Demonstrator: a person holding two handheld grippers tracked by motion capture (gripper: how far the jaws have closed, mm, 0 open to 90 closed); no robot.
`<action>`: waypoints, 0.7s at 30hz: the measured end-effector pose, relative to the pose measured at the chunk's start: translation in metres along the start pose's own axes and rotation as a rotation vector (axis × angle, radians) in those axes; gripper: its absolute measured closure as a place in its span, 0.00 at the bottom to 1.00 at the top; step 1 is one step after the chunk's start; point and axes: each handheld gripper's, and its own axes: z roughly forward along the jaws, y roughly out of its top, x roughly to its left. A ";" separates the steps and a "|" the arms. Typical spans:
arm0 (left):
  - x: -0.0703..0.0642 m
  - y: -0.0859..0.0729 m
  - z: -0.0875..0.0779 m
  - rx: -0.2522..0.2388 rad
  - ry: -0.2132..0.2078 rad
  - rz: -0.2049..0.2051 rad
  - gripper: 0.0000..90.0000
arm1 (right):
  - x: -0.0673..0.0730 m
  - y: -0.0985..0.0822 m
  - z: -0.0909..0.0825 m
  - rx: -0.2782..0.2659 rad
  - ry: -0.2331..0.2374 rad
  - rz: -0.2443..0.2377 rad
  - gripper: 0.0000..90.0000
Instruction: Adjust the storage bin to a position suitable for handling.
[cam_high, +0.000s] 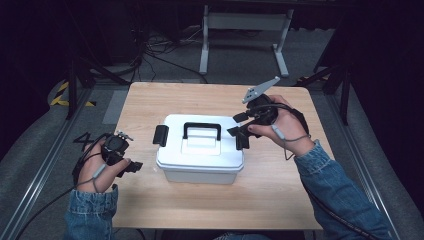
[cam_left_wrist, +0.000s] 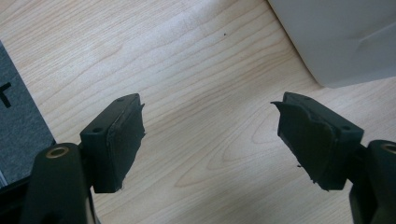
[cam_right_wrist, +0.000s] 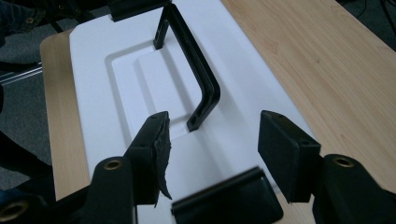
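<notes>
wooden tabletop (cam_high: 280, 190) on a grey floor, dark room behind. from the high view i see the white box (cam_high: 200, 165) mid-table, long axis left to right, handle (cam_high: 202, 130) up. my right gripper (cam_high: 239, 131) sits at its right end, nearer than the left gripper (cam_high: 131, 166), which hangs off the near left.

left gripper view: jaws spread over bare wood, box corner (cam_left_wrist: 341, 42) at far right.

right gripper view: jaws wide, nothing between them, the right latch (cam_right_wrist: 229, 200) just below, the handle (cam_right_wrist: 196, 70) beyond.
</notes>
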 end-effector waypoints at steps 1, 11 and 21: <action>0.000 0.001 0.000 -0.001 0.001 0.001 0.26 | 0.000 0.003 0.004 0.005 0.001 -0.004 0.50; 0.001 0.006 0.000 -0.003 -0.004 0.009 0.26 | -0.002 0.021 0.042 0.051 0.034 -0.022 0.51; 0.002 0.013 0.001 -0.012 -0.010 0.014 0.25 | -0.004 0.026 0.063 0.078 0.059 -0.024 0.57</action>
